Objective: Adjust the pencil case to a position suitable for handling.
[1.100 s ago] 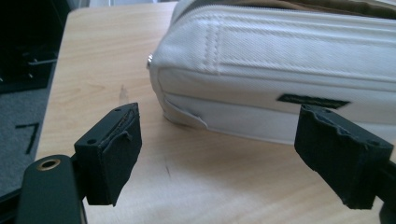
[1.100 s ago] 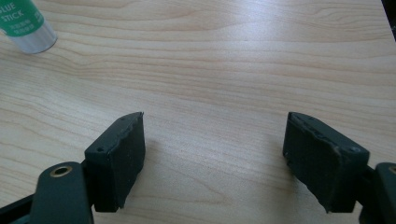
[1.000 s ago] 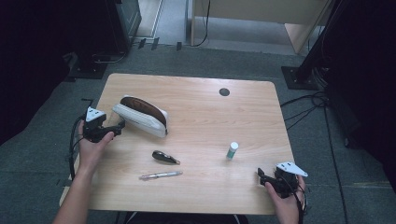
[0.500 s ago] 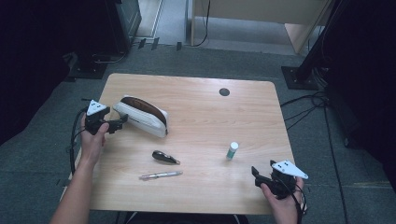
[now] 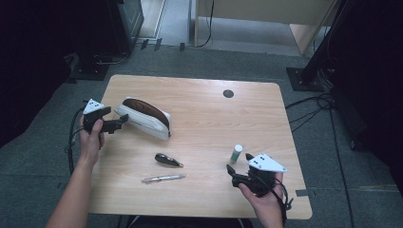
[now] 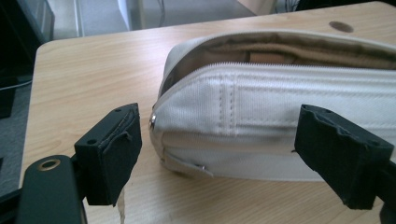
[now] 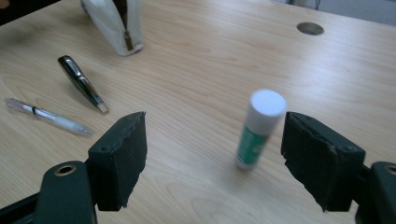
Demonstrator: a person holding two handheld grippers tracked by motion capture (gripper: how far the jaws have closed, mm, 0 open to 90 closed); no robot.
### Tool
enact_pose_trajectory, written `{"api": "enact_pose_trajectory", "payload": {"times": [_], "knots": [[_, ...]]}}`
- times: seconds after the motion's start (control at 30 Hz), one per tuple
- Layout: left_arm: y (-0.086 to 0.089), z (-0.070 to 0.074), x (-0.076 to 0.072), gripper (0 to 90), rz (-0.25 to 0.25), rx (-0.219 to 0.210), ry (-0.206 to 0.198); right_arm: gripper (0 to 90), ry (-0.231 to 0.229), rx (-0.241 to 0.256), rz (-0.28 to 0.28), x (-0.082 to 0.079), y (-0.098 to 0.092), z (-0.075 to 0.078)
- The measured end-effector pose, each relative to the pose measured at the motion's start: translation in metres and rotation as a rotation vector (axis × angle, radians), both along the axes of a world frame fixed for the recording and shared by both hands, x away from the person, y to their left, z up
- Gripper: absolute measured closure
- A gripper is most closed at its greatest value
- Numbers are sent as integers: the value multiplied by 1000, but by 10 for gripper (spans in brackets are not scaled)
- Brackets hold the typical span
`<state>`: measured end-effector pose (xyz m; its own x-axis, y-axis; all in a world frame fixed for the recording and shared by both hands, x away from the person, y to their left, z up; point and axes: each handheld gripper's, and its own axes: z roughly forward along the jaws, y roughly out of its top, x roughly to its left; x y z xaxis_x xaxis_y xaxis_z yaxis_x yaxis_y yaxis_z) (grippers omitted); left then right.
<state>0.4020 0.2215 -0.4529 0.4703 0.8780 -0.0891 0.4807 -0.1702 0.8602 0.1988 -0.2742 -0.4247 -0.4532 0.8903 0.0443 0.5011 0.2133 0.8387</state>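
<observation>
A white pencil case (image 5: 142, 117) with its zip open lies on the left of the wooden table (image 5: 199, 109). My left gripper (image 5: 121, 123) is open at the case's left end. In the left gripper view the case (image 6: 280, 116) sits just beyond the two spread jaws (image 6: 219, 158). A glue stick (image 5: 236, 153) with a white cap and green label stands upright at front right. My right gripper (image 5: 237, 164) is open just before it. In the right gripper view the glue stick (image 7: 259, 128) stands between and beyond the jaws (image 7: 215, 163), nearer the right one.
A dark, shiny pocket-knife-like object (image 5: 168, 160) and a clear pen (image 5: 163, 178) lie at the front middle of the table. A round cable hole (image 5: 228, 93) sits at the back. Cables and black stands are on the floor around the table.
My right gripper has moved left and forward towards the glue stick. My left gripper has shifted slightly towards the case's end.
</observation>
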Motion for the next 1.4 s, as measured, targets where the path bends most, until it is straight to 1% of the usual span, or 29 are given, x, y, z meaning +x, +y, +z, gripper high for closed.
{"api": "enact_pose_trajectory", "payload": {"times": [0.07,0.1,0.13,0.17,0.23,0.3,0.33,0.37,0.4,0.43,0.47,0.5,0.6,0.67,0.8,0.9,0.93,1.0,1.03,1.07,1.1,1.13,1.17,1.2,1.23,1.3,1.33,1.4], "knots": [[1,2,2,154,-4,-23,-1,225,-4,-7,18,3,9,1],[2,3,3,154,-10,-42,0,225,-2,-9,25,4,13,2],[4,4,5,154,-23,-75,3,225,2,-10,36,6,18,1],[4,4,5,154,-23,-75,3,225,2,-10,36,6,18,1],[5,5,9,156,-39,-114,15,224,9,-10,40,7,21,0],[5,4,12,157,-56,-127,27,220,15,-13,41,8,22,-1],[4,3,13,157,-65,-127,37,220,21,-12,42,8,22,-2],[4,2,15,142,-76,-116,40,217,23,-13,43,8,22,-3],[4,2,15,141,-76,-116,40,217,23,-13,43,8,22,-3],[5,2,15,141,-99,-122,45,216,29,-10,39,8,21,-4],[5,2,15,142,-99,-122,45,216,29,-10,39,8,21,-4],[5,2,14,142,-115,-131,47,216,29,-8,38,9,21,-4],[4,2,12,144,-142,-122,56,215,36,-6,36,10,20,-7],[3,2,8,146,-157,-102,57,213,41,-1,41,10,22,-9],[2,1,2,147,-162,-105,63,212,40,10,50,11,27,-9],[1,-1,-3,148,-183,-103,76,213,39,23,61,15,31,-9],[-1,-1,-6,149,-196,-100,79,218,41,40,67,18,36,-9],[-2,-1,-8,150,-204,-97,83,220,38,46,73,20,38,-9],[-4,-1,-9,151,-214,-89,82,226,34,60,83,24,45,-8],[-6,0,-12,153,-238,-80,78,230,24,60,90,26,47,-8],[-6,0,-12,157,-238,-80,78,234,22,66,96,28,51,-7],[-9,1,-13,157,-250,-80,73,234,22,66,96,28,51,-7],[-11,2,-15,157,-259,-66,68,240,8,72,112,33,60,-6],[-14,2,-16,157,-269,-58,67,240,0,73,119,35,65,-5],[-18,2,-18,157,-282,-37,62,241,-9,75,123,38,69,-5],[-19,2,-18,157,-281,-29,58,242,-19,78,133,42,77,-5],[-20,2,-19,157,-275,-12,50,247,-18,79,138,46,82,-5],[-19,3,-19,156,-255,-9,38,254,-18,83,152,52,90,-5]]}}
